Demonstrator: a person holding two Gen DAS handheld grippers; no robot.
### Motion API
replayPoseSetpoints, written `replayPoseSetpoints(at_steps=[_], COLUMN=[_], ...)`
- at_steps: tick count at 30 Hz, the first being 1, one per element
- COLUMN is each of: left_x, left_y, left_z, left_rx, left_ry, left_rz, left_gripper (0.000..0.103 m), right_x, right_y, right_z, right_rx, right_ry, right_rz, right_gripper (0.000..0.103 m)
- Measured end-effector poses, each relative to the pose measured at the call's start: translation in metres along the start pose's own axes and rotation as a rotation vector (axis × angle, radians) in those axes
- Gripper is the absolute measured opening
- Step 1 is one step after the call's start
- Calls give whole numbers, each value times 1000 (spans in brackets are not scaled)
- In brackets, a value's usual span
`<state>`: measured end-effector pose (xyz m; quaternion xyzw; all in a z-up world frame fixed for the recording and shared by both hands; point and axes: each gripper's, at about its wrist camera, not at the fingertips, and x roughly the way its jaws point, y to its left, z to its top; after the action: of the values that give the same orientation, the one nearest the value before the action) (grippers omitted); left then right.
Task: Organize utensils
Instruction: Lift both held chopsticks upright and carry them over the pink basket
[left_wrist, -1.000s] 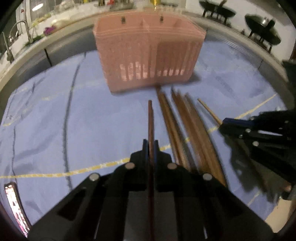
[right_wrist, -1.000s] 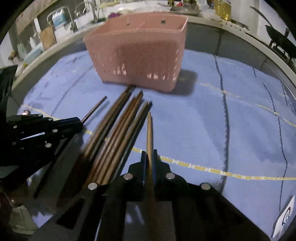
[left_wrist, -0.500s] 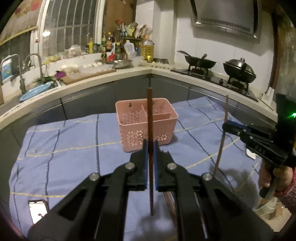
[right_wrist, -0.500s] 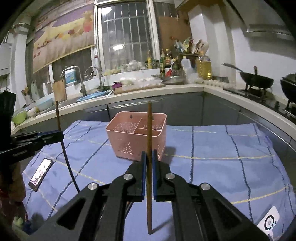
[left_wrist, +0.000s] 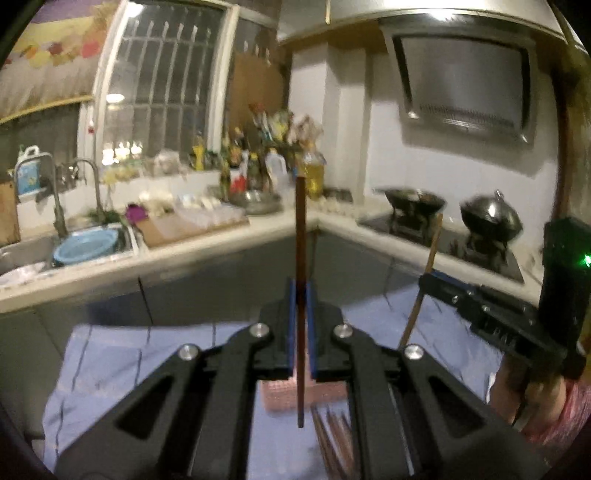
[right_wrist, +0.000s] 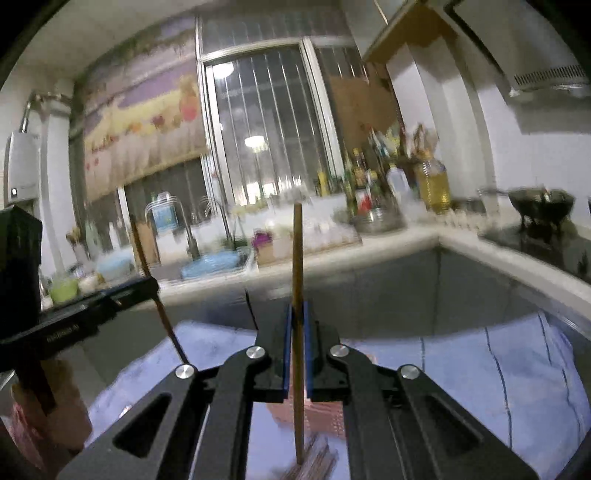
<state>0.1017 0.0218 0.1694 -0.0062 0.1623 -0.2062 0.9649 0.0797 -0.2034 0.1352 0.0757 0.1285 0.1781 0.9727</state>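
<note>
While both rigs point at the kitchen counter, the left gripper (left_wrist: 301, 295) clamps a dark brown wooden chopstick (left_wrist: 300, 236) upright at frame centre. The right gripper (right_wrist: 298, 321) pinches a lighter tan chopstick (right_wrist: 297, 251) likewise — the pink perforated plastic basket (left_wrist: 280, 397) sits low, behind the fingers.

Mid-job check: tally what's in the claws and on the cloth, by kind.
Held chopsticks: 2, dark chopstick in left claw, light chopstick in right claw
Pink basket: 1
Loose chopsticks: too blurred to count
Total counted: 3

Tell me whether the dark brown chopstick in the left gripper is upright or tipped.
Upright: the dark brown chopstick stands vertical between the left gripper's shut jaws.
</note>
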Motion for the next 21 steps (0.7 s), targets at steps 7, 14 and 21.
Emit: replayPoseSetpoints(at_steps=[7,14,21], left_x=[61,115,143], left_y=[10,23,18], left_z=[15,-19,-60], left_rx=[-5,-25,-5], left_ry=[-7,85,213], left_rz=[87,88,103], left_gripper=[5,5,7], right_x=[73,122,133], right_y=[1,-13,-21], right_z=[20,-22,-59], right_rx=[-12,-25,18], right_ry=[-19,89,179], right_rz=[11,-20,-6], right_gripper=[6,6,6])
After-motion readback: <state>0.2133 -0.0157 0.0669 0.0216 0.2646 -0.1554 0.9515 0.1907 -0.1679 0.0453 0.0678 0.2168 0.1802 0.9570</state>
